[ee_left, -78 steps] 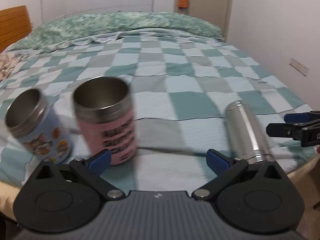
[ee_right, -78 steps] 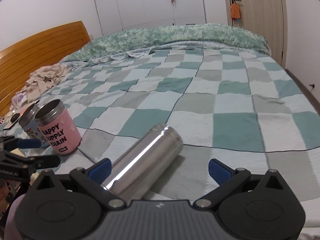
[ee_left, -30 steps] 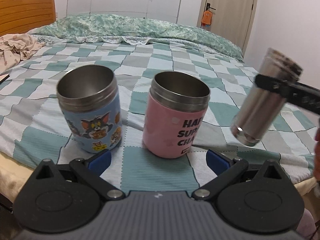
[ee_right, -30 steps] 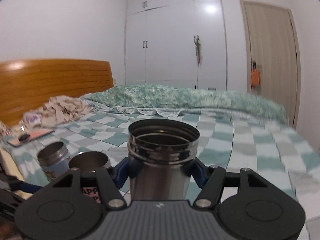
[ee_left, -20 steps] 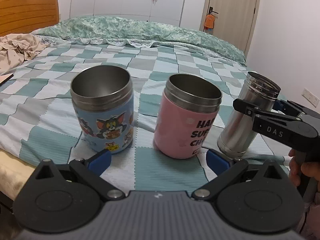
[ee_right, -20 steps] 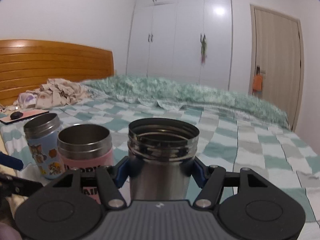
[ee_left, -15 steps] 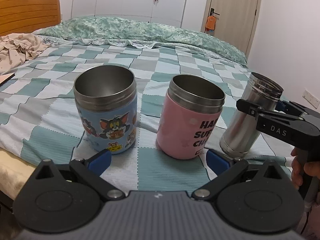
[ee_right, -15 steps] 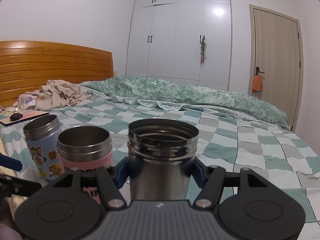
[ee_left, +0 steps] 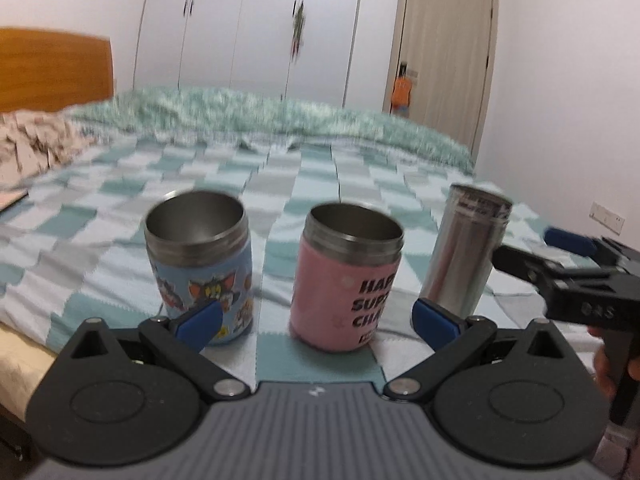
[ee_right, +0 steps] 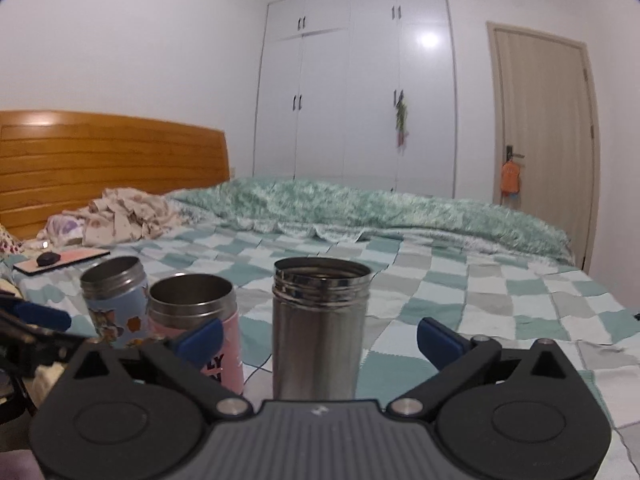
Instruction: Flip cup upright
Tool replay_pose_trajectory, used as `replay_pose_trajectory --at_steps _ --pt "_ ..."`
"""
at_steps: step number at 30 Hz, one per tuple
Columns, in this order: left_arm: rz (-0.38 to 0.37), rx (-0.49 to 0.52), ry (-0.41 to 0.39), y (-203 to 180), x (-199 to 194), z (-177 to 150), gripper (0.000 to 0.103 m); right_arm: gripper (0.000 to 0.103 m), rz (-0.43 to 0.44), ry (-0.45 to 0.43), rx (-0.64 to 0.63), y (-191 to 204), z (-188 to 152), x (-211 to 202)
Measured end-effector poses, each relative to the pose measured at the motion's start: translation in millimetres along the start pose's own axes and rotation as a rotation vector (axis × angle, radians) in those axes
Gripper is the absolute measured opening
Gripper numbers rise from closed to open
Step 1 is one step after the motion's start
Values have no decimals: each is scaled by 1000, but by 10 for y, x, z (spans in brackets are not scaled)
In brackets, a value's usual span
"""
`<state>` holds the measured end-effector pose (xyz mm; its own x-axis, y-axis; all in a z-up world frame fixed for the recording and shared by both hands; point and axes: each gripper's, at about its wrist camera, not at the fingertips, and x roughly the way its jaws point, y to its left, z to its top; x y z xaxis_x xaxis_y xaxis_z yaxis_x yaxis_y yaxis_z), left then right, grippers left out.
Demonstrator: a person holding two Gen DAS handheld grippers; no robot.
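On the checked bedspread (ee_right: 460,304), near the foot of the bed, the plain steel cup (ee_right: 320,324) stood upright with its open mouth facing up. In the right wrist view it sat between the blue pads of the right hand-held gripper (ee_right: 320,338), but the pads were spread wide and clear of its sides, so that gripper was released and gripped nothing. From the left wrist view the same steel cup (ee_left: 466,244) stood free on the bedspread, with the right hand-held gripper (ee_left: 560,256) just beside it at the frame's right edge, its fingers apart from the cup wall.

The left hand-held gripper (ee_left: 316,320) was likewise spread wide and empty, pointed at the pink cup (ee_left: 346,280), which stood upright just left of the steel one. The blue cartoon cup (ee_left: 200,264) stood upright further left, near the pink cup but not touching it. A wooden headboard (ee_right: 112,160) and a crumpled cloth (ee_right: 120,216) lay beyond, with a white wardrobe (ee_right: 356,92) behind the bed.
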<state>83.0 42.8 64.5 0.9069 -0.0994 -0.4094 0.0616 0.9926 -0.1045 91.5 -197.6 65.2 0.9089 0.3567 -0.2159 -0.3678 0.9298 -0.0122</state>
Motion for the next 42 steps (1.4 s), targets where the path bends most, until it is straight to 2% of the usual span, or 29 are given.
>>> replay_pose_trajectory --at_steps 6,10,18,23,31,42 --pt "12 -1 -116 -83 -148 -233 103 103 -36 -27 28 -58 -228 -462" --pt "43 29 -161 -151 -156 -465 103 103 -69 -39 34 -68 -462 -726" --pt "66 81 -192 -286 -144 -739 103 103 -163 -28 28 -73 -843 -939" --pt "72 83 -208 -293 -176 -796 103 103 -201 -53 55 -115 -899 -968" --pt "71 76 -213 -274 -216 -811 103 103 -228 -33 72 -140 -925 -972" --pt "67 82 -210 -291 -200 -817 103 103 -239 -32 59 -118 -933 -966"
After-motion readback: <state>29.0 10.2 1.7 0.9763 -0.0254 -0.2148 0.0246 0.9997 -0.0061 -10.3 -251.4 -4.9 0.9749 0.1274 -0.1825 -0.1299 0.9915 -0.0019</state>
